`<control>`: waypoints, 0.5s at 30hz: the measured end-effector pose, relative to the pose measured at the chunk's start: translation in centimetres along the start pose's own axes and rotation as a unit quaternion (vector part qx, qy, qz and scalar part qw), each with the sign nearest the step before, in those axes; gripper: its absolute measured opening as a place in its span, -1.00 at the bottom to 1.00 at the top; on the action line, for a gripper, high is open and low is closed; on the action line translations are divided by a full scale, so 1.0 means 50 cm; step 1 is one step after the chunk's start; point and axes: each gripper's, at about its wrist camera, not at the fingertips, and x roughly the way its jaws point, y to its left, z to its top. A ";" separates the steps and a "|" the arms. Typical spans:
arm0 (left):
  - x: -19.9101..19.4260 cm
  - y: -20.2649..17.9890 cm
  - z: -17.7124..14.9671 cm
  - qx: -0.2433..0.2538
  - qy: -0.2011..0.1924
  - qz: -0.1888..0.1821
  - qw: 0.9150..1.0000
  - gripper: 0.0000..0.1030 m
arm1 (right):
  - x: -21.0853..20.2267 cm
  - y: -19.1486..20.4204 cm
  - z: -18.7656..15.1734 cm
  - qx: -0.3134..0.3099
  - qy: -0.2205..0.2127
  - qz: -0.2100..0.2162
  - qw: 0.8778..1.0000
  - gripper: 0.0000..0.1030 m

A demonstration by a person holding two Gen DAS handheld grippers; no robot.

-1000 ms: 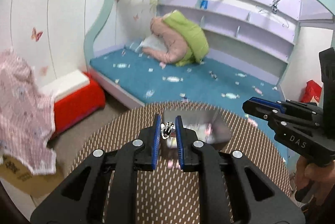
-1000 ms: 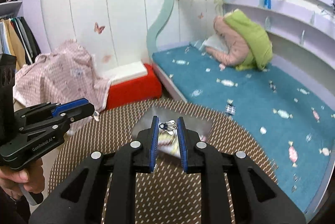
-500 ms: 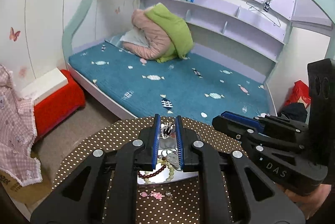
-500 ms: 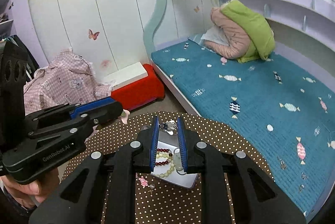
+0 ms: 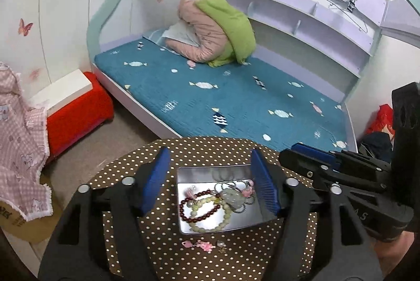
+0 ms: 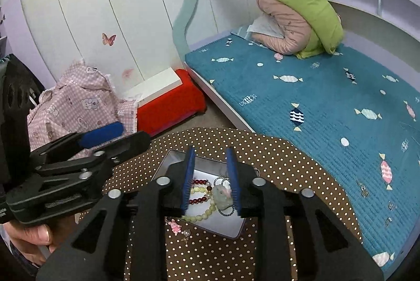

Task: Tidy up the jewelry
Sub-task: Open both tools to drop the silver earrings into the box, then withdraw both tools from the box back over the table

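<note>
Two wide-spread fingers of the left gripper [image 5: 211, 183] hang over the metal tray [image 5: 183, 225], holding nothing. The bead bracelets [image 5: 207, 212] lie piled inside, and pink charms [image 5: 202, 245] lie on the dotted table [image 5: 236, 260] just by its near edge.

From the right wrist, the right gripper [image 6: 210, 181] is partly spread over the tray, maybe touching the pale pendant [image 6: 221, 198].

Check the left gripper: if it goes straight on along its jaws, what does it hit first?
Likely the pale green jade pendant and bead bracelets piled in the shallow metal tin; the left gripper, jaws open, frames them. Depth is unclear.
</note>
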 end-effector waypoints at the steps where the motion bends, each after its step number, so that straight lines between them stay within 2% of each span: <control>1: -0.004 0.003 -0.001 0.000 -0.003 0.005 1.000 0.49 | -0.001 -0.002 -0.001 0.003 -0.001 0.001 1.000 -0.44; 2: -0.009 0.007 -0.003 -0.001 -0.007 0.012 1.000 0.66 | -0.003 -0.004 -0.001 0.006 -0.002 0.001 1.000 -0.32; 3: -0.017 0.011 -0.004 -0.004 -0.016 0.023 1.000 0.71 | -0.005 -0.005 -0.001 0.009 -0.005 0.000 1.000 0.08; 6: -0.040 0.027 -0.006 -0.015 -0.031 0.027 0.999 0.80 | -0.020 -0.015 -0.002 0.023 -0.025 -0.012 0.999 0.70; 7: -0.050 0.032 -0.007 -0.020 -0.037 0.032 0.999 0.81 | -0.025 -0.020 -0.004 0.030 -0.031 -0.011 0.999 0.81; 10: -0.077 0.042 -0.016 -0.018 -0.052 0.060 0.997 0.86 | -0.038 -0.021 -0.008 0.033 -0.039 -0.016 0.999 0.85; 15: -0.120 0.054 -0.047 -0.027 -0.068 0.074 0.995 0.86 | -0.056 -0.017 -0.019 0.031 -0.051 -0.028 0.998 0.85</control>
